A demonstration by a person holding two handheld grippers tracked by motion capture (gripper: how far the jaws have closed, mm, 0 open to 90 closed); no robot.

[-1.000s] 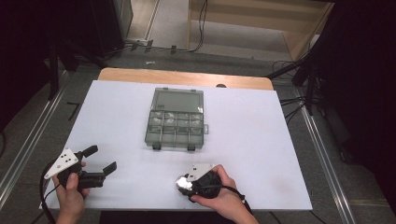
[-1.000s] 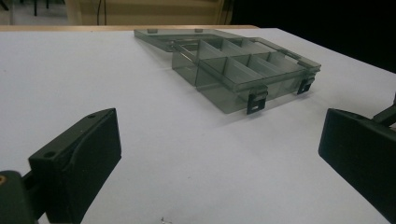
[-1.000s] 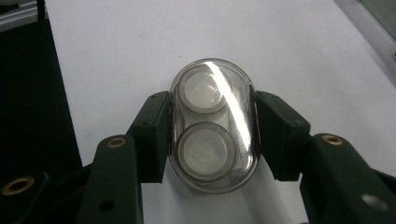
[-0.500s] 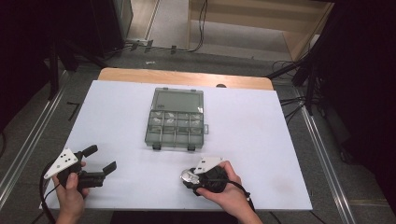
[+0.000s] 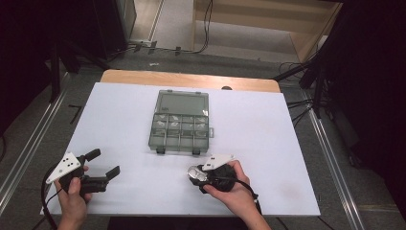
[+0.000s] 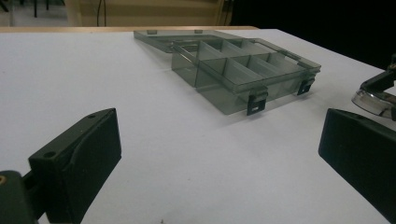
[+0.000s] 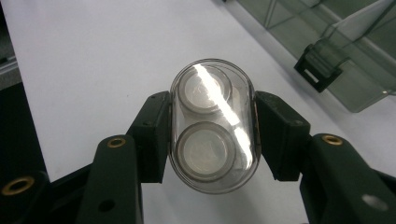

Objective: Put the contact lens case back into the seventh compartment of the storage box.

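Note:
A smoky clear compartment box (image 5: 181, 130) lies open mid-table, its lid (image 5: 183, 102) flat on the far side; its cells (image 6: 243, 70) look empty from the left gripper view. My right gripper (image 7: 212, 126) is shut on a small clear oval case (image 7: 212, 140) holding two round discs, just above the white table. In the high view that case (image 5: 195, 174) sits at the right gripper (image 5: 197, 175), a little in front of the box's latches. My left gripper (image 5: 106, 162) stands open at the front left, its jaws (image 6: 219, 140) wide apart with nothing between them.
The white table top (image 5: 119, 110) ends in a wooden strip (image 5: 191, 79) at the far side. Metal rails and cables run on the floor to either side. The box's two black latches (image 6: 256, 103) face the person.
The right gripper with the clear case has shifted slightly right and forward toward the box. The left gripper has stayed where it was.

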